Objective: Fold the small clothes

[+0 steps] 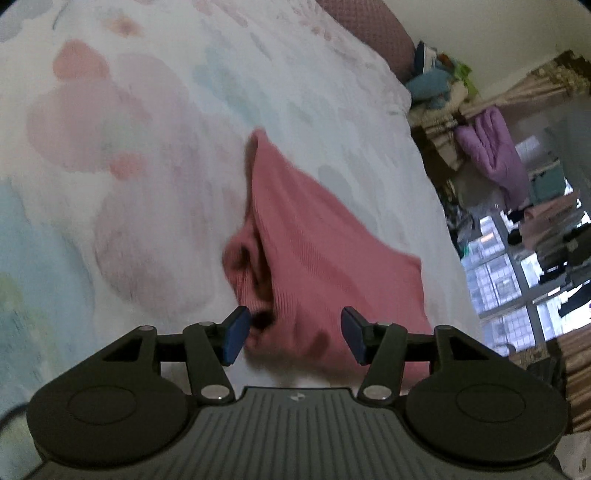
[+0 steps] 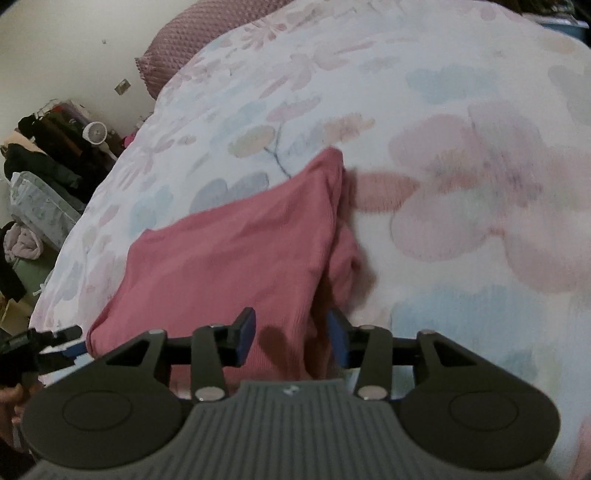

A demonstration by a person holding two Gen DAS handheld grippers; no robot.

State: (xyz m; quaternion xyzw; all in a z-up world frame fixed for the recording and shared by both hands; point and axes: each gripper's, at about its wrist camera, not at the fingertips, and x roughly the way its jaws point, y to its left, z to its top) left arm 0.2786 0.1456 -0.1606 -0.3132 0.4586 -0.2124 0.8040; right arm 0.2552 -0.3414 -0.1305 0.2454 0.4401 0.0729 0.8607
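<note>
A pink ribbed garment lies folded on the floral bedspread, with a loose flap bunched along its left side. My left gripper is open, its blue pads on either side of the garment's near edge, just above the cloth. In the right wrist view the same pink garment lies ahead, its bunched flap on the right. My right gripper is open over the garment's near edge. The left gripper's tip shows at the garment's near left corner.
The bedspread fills most of both views. A mauve pillow lies at the head of the bed. Hanging clothes and a small fan stand left of the bed. A window, curtain and a purple garment are to the right.
</note>
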